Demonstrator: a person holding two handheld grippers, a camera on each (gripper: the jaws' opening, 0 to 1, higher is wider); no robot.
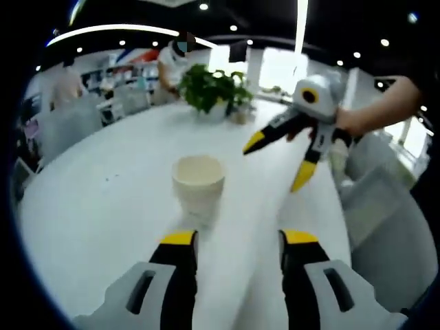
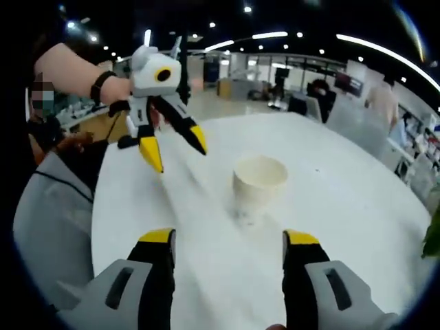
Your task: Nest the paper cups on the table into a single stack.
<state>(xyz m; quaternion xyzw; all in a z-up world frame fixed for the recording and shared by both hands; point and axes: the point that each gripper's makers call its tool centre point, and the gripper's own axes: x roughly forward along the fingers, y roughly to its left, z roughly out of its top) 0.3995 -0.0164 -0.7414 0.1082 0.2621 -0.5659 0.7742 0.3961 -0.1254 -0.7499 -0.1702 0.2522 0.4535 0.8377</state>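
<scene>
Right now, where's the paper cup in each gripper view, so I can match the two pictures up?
Left gripper view: the paper cup stands upright a little left of centre on the white table, ahead of the left gripper.
Right gripper view: the paper cup stands a little right of centre, ahead of the right gripper.
Shared landmark: the round white table itself; in each view the other gripper hangs open above it.

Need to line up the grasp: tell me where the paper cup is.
The paper cup stands upright on the white table, ahead of both open grippers; the potted plant sits beyond it.
</scene>
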